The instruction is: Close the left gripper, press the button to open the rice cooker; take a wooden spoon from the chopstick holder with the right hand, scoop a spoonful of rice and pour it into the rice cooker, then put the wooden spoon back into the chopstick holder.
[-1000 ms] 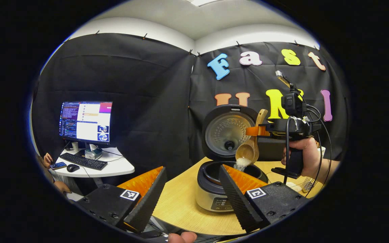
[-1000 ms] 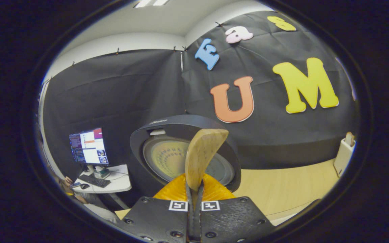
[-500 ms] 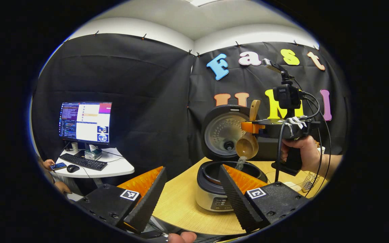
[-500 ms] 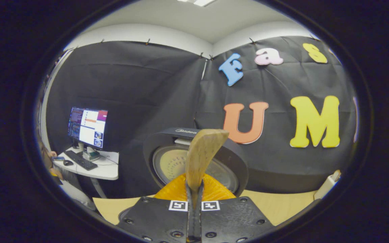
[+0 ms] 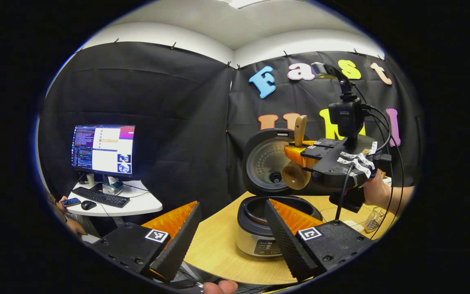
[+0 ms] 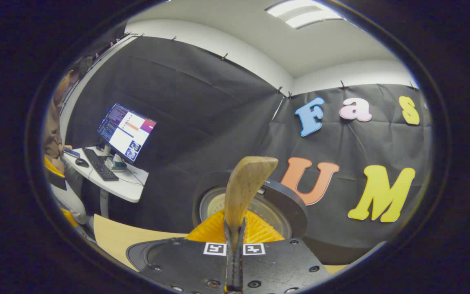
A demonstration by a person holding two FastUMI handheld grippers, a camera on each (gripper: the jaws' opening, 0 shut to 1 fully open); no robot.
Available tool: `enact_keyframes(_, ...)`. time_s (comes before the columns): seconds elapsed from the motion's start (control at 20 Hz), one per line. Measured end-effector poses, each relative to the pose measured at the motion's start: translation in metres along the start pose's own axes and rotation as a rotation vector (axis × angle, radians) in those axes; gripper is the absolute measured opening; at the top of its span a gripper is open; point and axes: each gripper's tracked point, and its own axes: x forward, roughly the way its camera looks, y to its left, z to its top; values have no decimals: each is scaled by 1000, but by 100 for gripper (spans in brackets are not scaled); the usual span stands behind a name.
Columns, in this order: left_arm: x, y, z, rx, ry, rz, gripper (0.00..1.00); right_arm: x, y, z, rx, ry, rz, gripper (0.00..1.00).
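At the left of the left gripper view, the left tongs (image 5: 227, 232) stood spread apart and empty, low over the wooden bench (image 5: 218, 249). Between their fingers sat the rice cooker (image 5: 259, 228), its lid (image 5: 269, 161) raised upright. Further right, the right tongs (image 5: 300, 149) were clenched on the wooden spoon (image 5: 296, 171), held above the cooker's pot with its handle (image 6: 245, 188) rising between the pressed fingers.

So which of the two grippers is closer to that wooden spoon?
The right. The right gripper is clamped on the wooden spoon above the open black rice cooker; the left gripper hangs open, low in front of the cooker.
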Motion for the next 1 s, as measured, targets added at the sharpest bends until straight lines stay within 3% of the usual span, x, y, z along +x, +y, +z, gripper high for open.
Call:
enact_keyframes(0.2,-1,3,3,2,-8,0,99,-5,-3,1,75,9,3,0)
enact_keyframes(0.6,-1,-18,6,14,-11,-32,99,-25,-28,-12,449,92,4,0)
enact_keyframes(1.0,-7,-68,14,46,-35,-118,99,-102,-96,-32,707,138,-108,0)
